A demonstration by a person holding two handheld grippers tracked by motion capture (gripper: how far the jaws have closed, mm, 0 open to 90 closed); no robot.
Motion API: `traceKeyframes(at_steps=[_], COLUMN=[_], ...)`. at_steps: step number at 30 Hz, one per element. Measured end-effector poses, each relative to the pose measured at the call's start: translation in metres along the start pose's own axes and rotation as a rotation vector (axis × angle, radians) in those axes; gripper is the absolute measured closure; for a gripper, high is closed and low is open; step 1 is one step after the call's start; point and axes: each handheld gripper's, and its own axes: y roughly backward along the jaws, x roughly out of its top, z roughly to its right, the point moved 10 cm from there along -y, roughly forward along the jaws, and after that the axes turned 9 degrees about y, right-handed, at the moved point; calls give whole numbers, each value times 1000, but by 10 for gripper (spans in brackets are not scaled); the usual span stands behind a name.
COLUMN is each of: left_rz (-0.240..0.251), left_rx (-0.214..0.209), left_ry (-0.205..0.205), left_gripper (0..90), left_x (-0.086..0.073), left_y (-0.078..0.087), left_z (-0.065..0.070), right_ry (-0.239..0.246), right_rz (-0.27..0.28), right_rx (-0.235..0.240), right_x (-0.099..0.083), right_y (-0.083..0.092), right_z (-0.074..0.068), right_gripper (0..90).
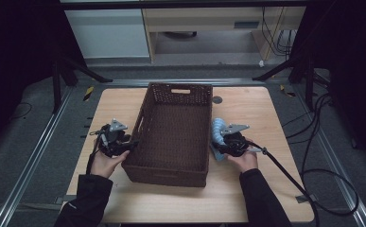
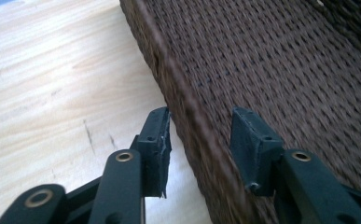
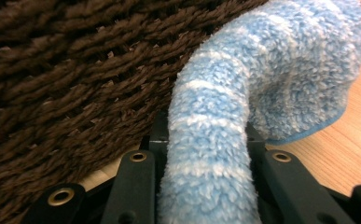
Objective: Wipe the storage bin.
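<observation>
At the right side of the woven basket point(image 1: 173, 135), the right gripper point(image 1: 224, 145) has its jaws clamped on a fluffy blue striped sock point(image 3: 243, 107) just above the counter point(image 1: 251, 189). Opposite, the left gripper point(image 2: 201, 144) straddles the basket's left rim, jaws parted, pads not pressing it.

two hands in long dark sleeves each carry a black two-jaw gripper, left gripper point(image 1: 132, 144) and right gripper point(image 1: 219, 147), with brass-ringed pivot holes, grey three-cornered top plates and trailing black cables.
</observation>
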Motion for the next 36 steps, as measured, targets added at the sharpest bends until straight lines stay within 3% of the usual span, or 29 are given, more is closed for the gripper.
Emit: traceKeyframes(at_steps=[4, 5, 6, 13, 20, 30, 33, 36], left_rz=[-3, -1, -5, -6, 2, 9, 9, 9], left_rx=[-21, -27, -28, -15, -9, 9, 7, 10], left_ry=[2, 2, 0, 19, 43, 59, 58, 52], left_gripper=[610, 627, 666, 740, 752, 752, 751, 751], left_x=[-8, -9, -9, -10, -8, 4, 6, 7], left_y=[2, 1, 0, -2, -4, -15, -17, -18], left_z=[3, 4, 5, 6, 5, 0, -1, -2], right_ry=[-1, -1, -7, 15, 35, 4, 1, 3], right_rz=[19, 33, 82, 180, 129, -18, 10, 93], right_rx=[3, 4, 5, -4, -18, 23, 27, 20], right_x=[5, 8, 18, 45, 35, -8, 0, 21], right_y=[7, 11, 24, 55, 46, 8, 12, 32], right_z=[-1, -1, -1, -4, -8, -13, -14, -13], right_gripper=[675, 675, 675, 674, 675, 674, 674, 674])
